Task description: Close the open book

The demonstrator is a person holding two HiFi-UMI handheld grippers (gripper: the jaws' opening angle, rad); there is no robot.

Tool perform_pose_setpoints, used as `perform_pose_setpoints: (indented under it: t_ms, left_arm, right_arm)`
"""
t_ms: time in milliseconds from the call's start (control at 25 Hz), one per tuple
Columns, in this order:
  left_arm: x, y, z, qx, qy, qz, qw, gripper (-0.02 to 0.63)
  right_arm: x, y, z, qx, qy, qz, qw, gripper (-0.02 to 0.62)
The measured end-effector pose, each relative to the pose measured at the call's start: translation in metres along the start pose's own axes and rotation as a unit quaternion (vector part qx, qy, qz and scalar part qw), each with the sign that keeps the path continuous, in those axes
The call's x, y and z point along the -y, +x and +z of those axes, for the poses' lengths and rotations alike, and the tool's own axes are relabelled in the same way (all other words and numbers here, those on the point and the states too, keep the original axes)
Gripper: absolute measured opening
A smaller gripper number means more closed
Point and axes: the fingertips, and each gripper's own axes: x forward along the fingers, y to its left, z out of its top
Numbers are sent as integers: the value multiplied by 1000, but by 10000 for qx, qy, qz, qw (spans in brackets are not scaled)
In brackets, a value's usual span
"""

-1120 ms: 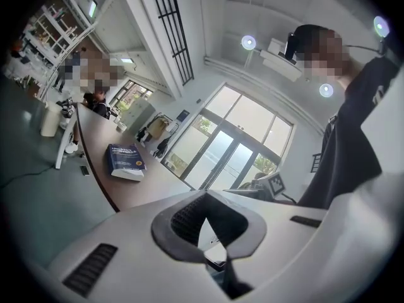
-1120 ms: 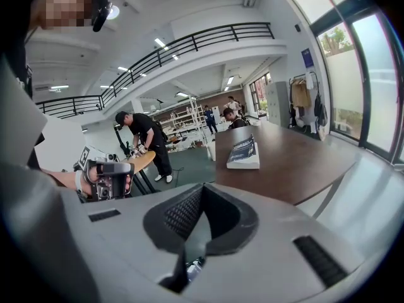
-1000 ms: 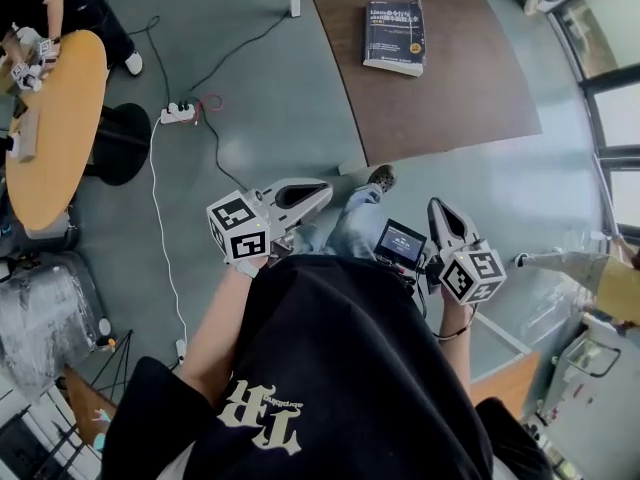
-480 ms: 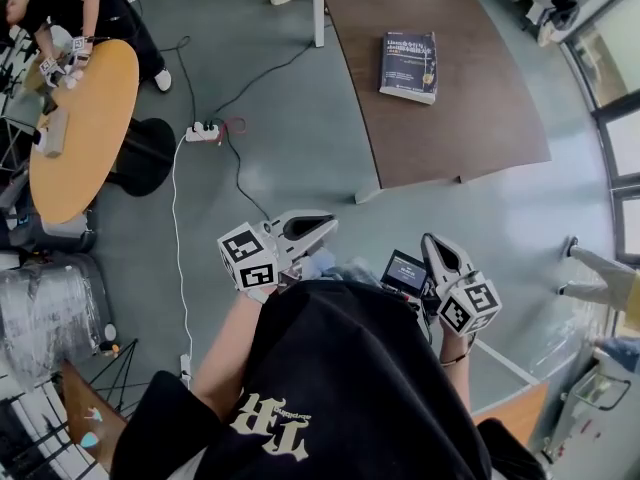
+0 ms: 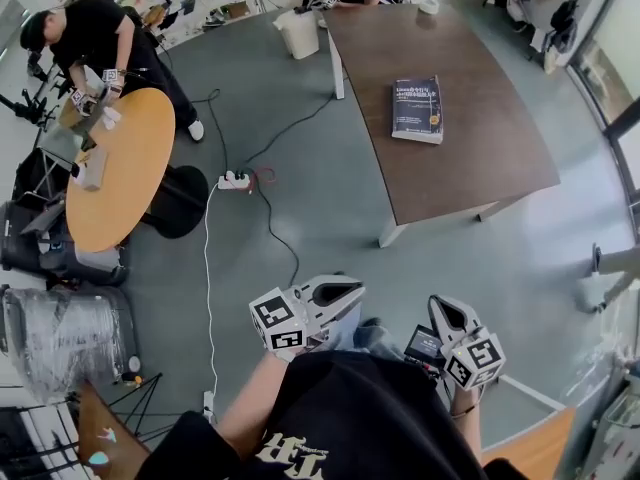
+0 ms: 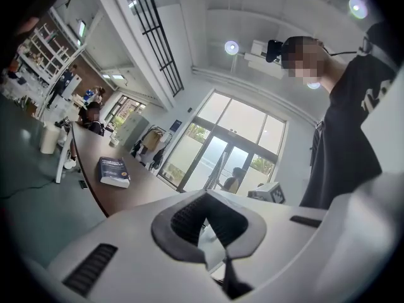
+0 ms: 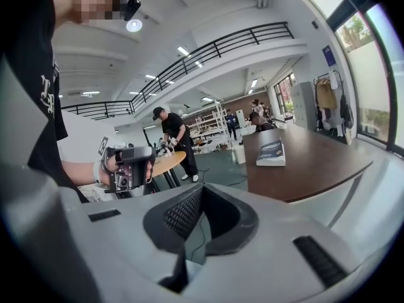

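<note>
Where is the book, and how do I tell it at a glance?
Find the long dark brown table at upper right in the head view. The book lies flat near its middle, closed, thick, with a dark blue cover and pale lettering. Nothing else lies near it on that tabletop.

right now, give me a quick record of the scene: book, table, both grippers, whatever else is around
book: closed, lying flat, cover up
brown table: carries the book
left gripper: jaws together, nothing between them, held off the table
right gripper: jaws together, nothing between them, held off the table
gap: bare floor lies between both grippers and the brown table
task state: the book looks closed
surroundings: round wooden table at left; power strip with cables on the floor
</note>
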Motion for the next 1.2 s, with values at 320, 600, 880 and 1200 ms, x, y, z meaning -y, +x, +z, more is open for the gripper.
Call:
perform_pose_setpoints:
  t_ms: [320,600,880,1200]
  left_arm:
    - [46,-18,-15,-61,427,197,9989,3]
    - [68,-30,-22,-36,509,227,9984,3]
    - [64,-39,2,34,405,150,9991,3]
    - [29,-78,34,-60,586,-56,9983,3]
  right_arm:
    - [-34,-32,-13,117,-125,48,9998,-14]
    - [-60,-43,-12,161,-340,142,9992,-14]
    - [-77,-49,6,226,-274,111,9993,-14]
    - [-103,-5,42,440,-495,-193,9976,-14]
